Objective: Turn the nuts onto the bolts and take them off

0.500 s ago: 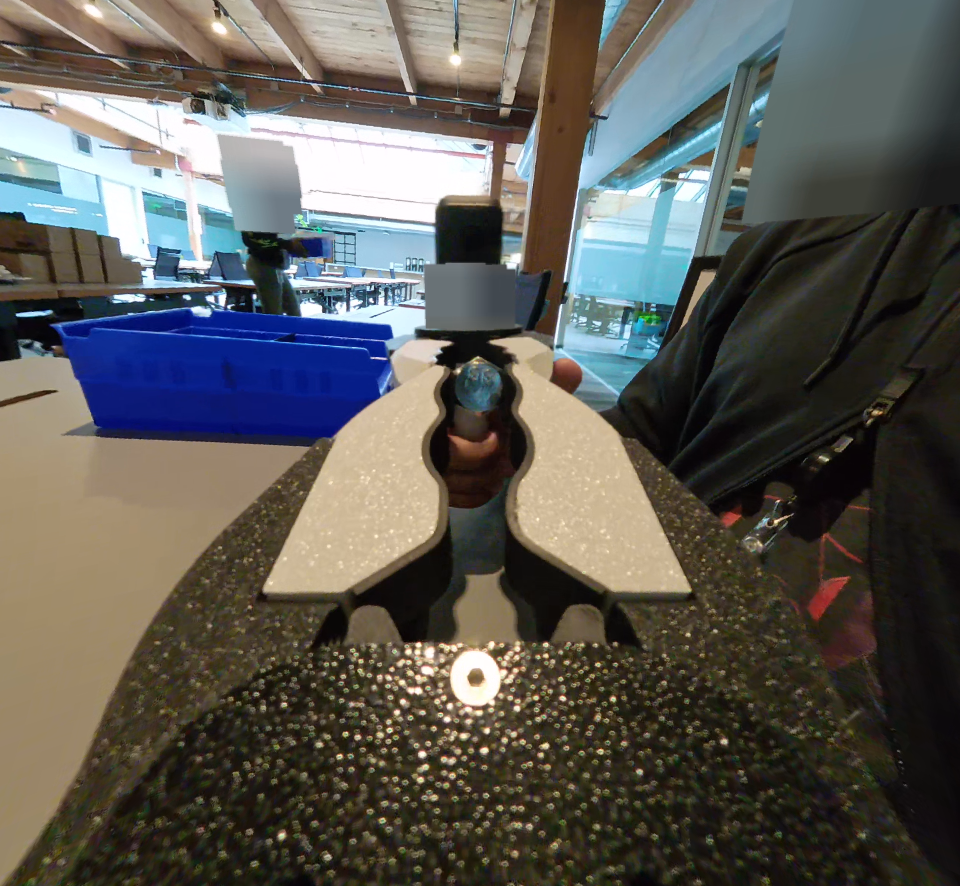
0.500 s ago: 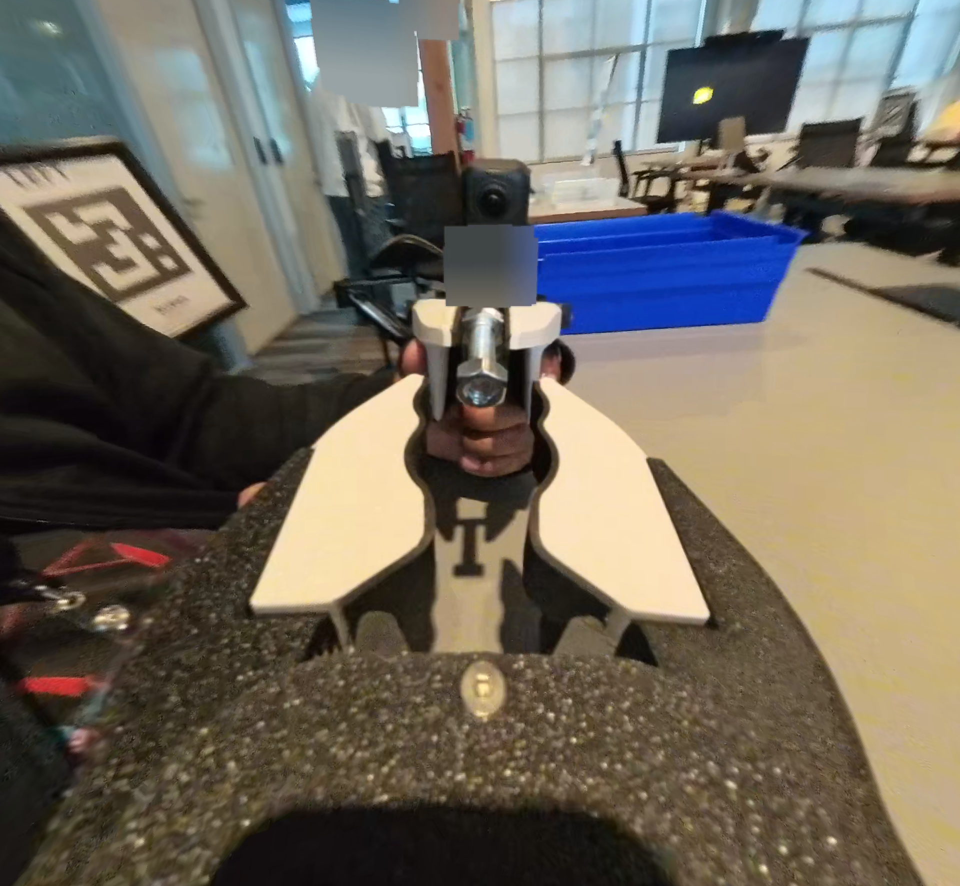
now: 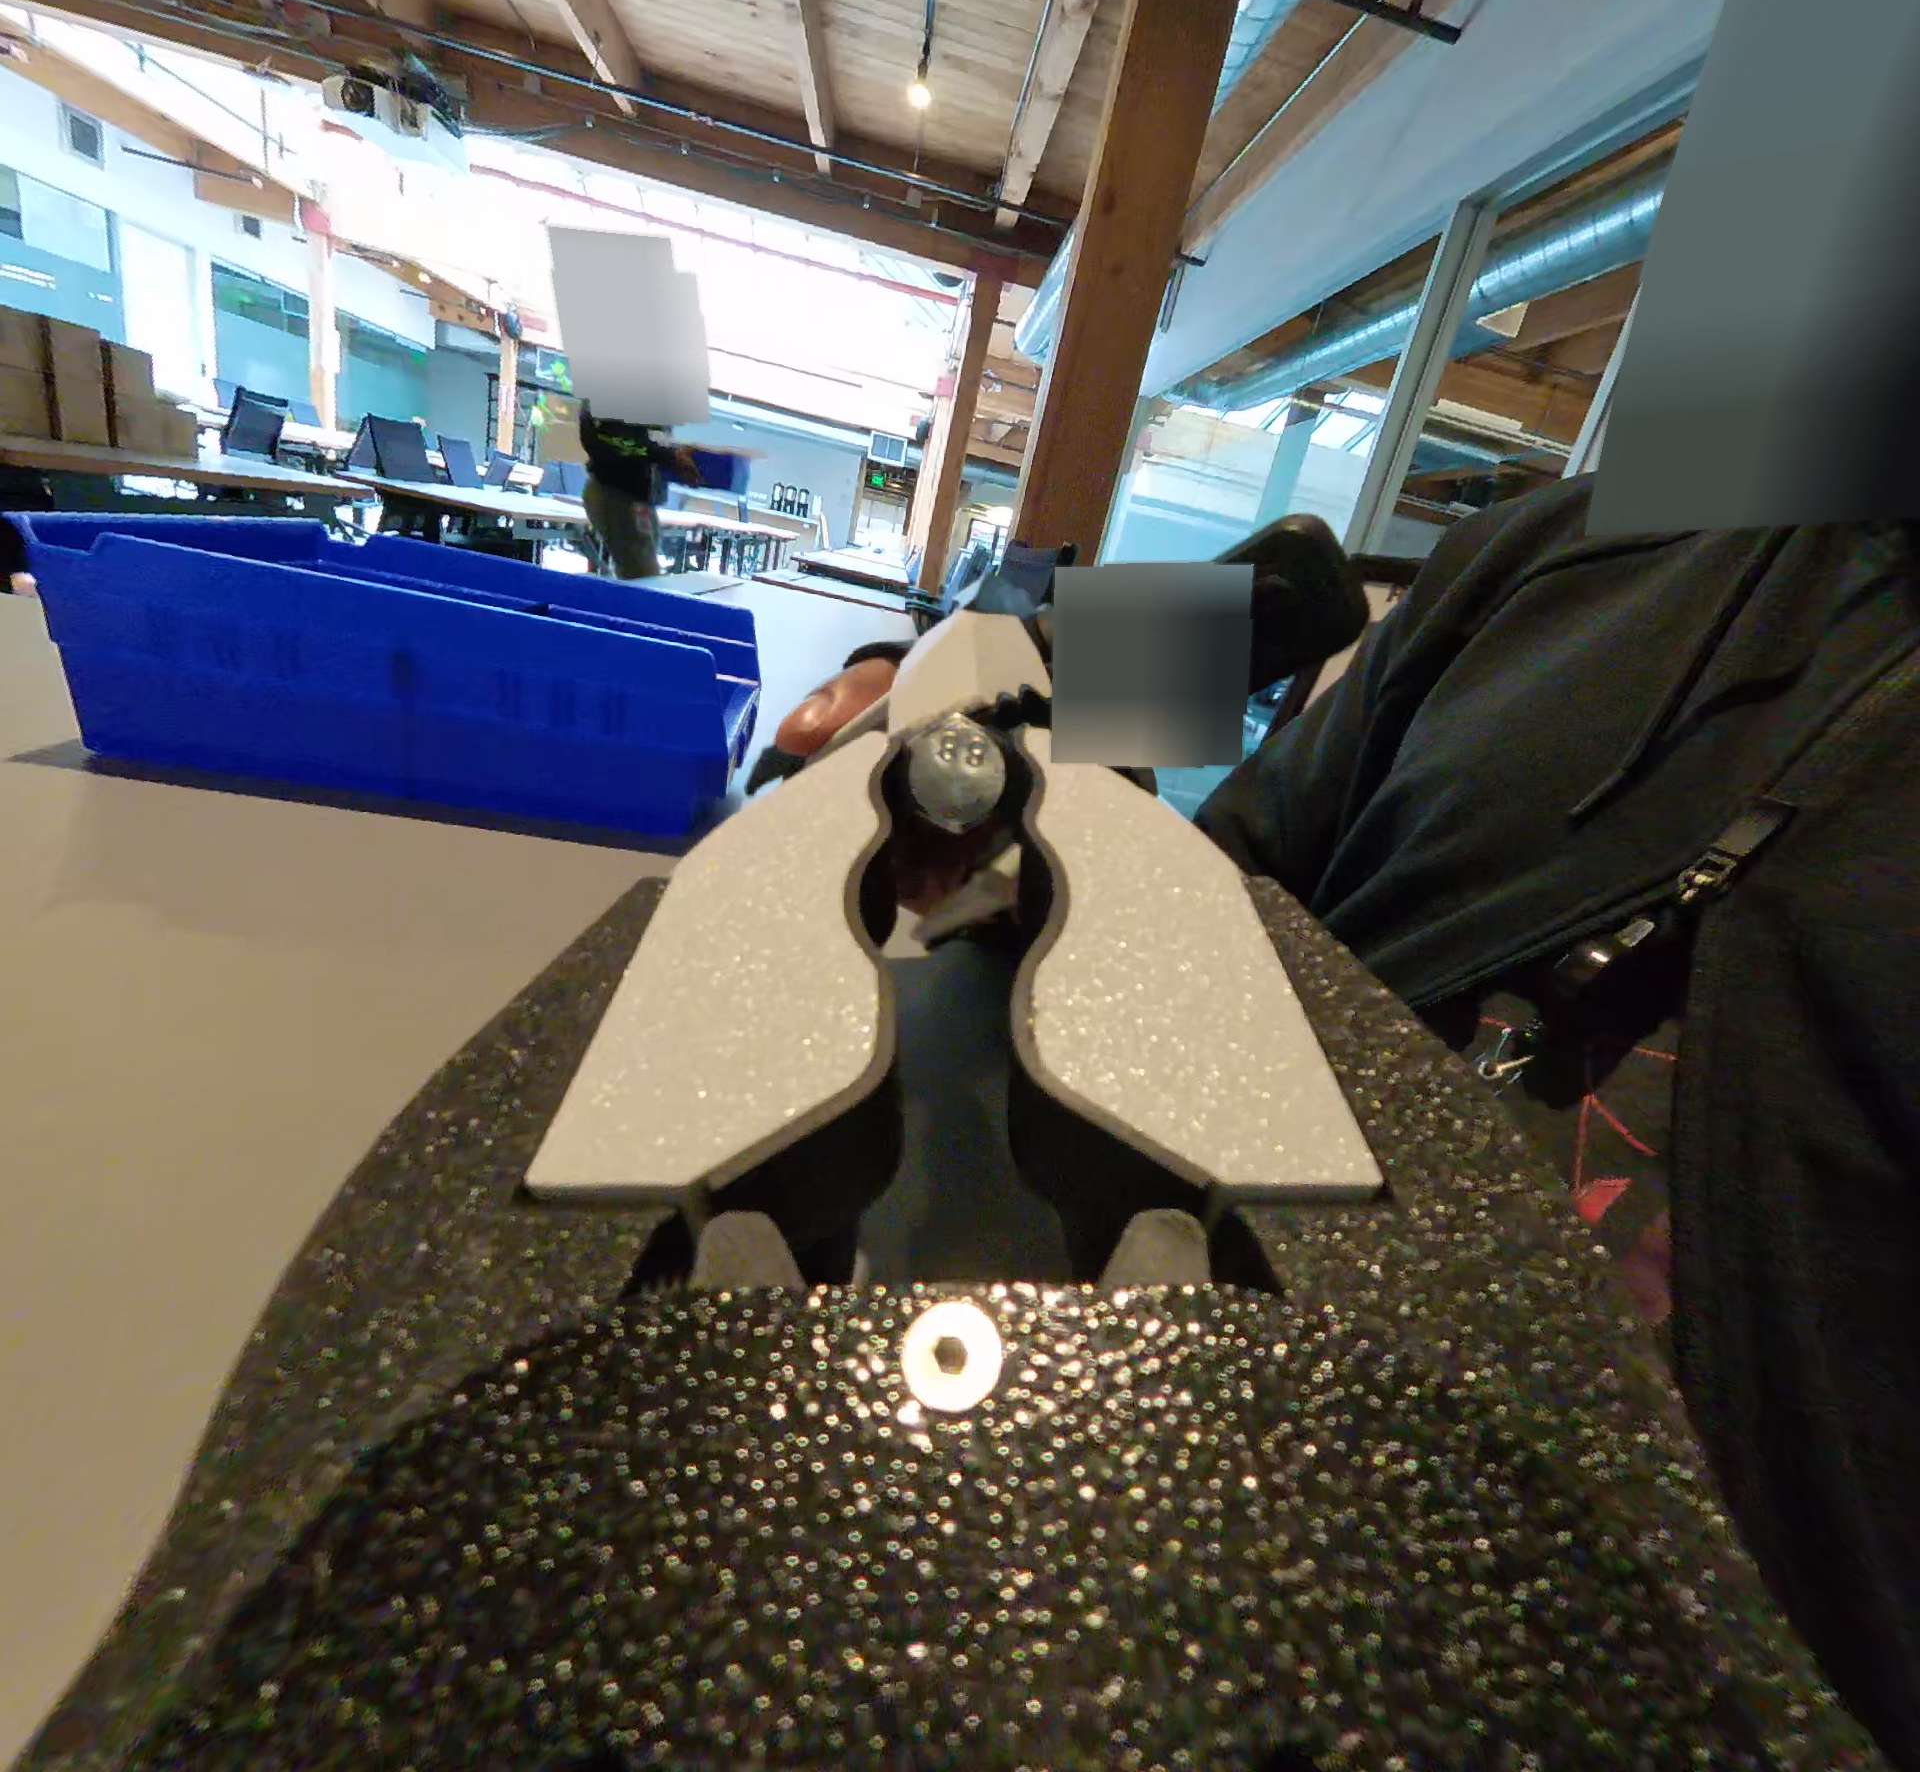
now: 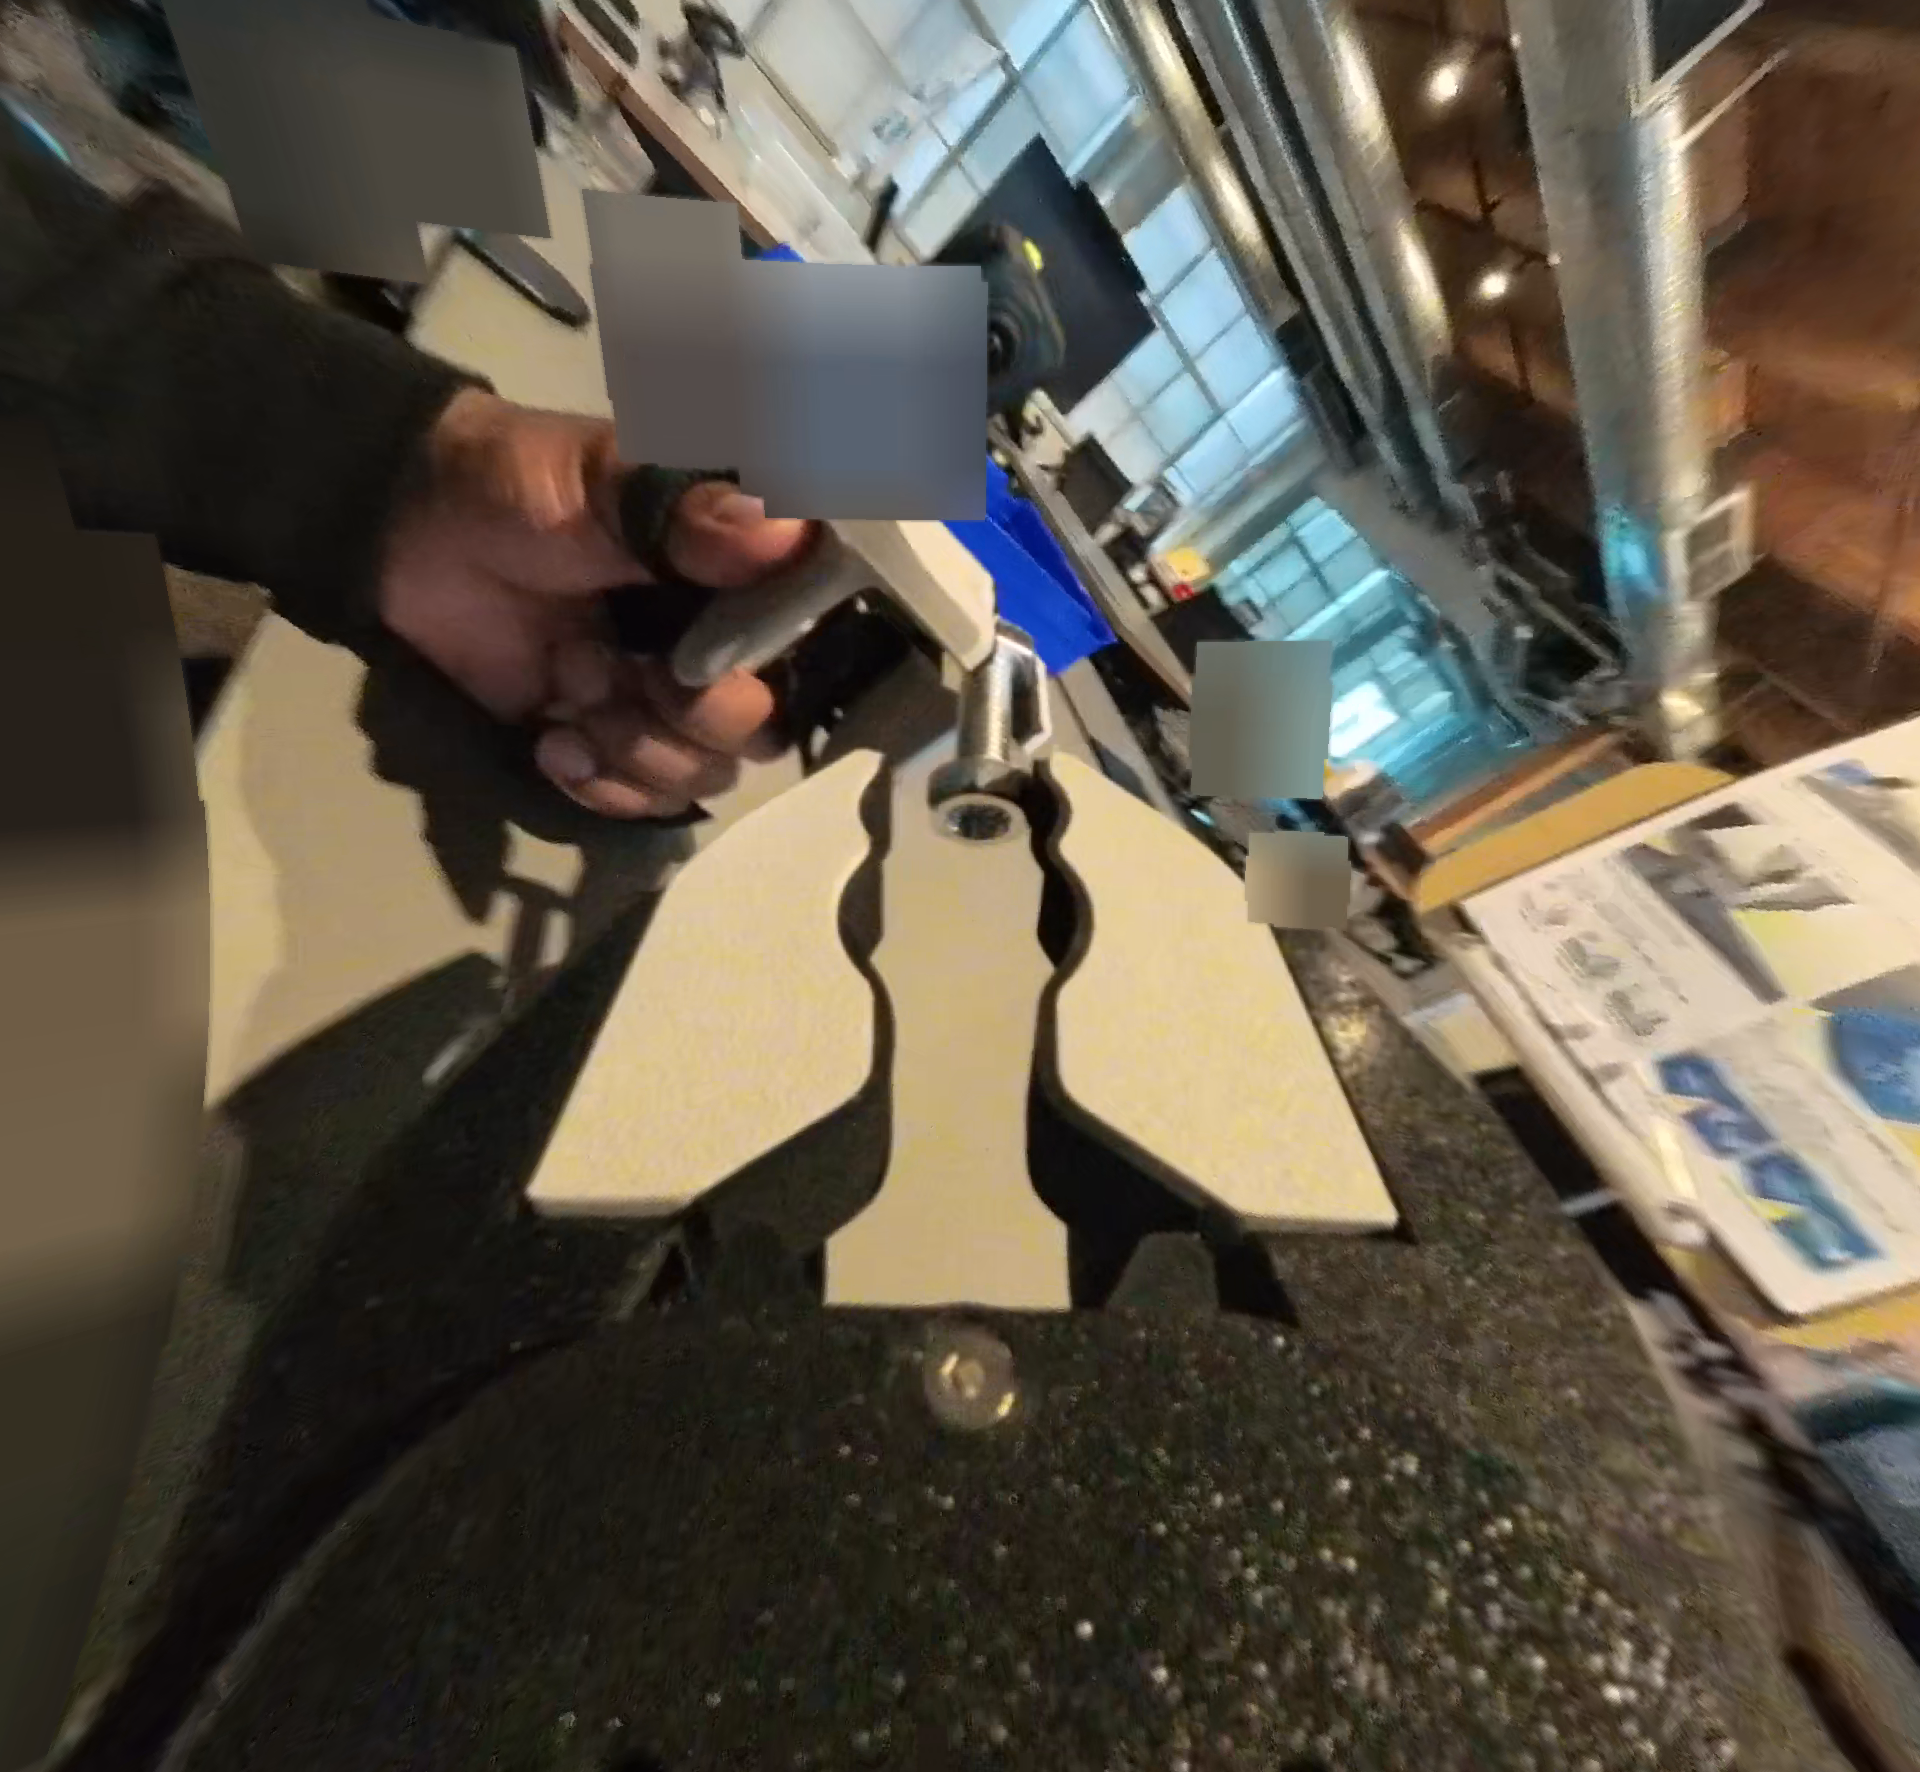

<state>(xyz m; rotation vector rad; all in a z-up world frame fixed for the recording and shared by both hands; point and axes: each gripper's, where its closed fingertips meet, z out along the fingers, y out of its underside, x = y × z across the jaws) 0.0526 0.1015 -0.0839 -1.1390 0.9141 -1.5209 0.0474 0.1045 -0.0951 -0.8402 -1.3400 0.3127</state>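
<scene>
1. The left gripper is closed on the bolt, clamping its head at the fingertips.
2. The right gripper is closed on the nut, threaded on the bolt's far end.
3. A blue bin sits on the table left of the bolt.

Bolt: grey steel with a stamped hex head facing the left wrist camera, at 12 o'clock between that gripper's fingertips; shank hidden behind the head.
Nut: bright hex, threaded on the bolt's near end, shank running toward 12 o'clock, slightly tilted.
</scene>
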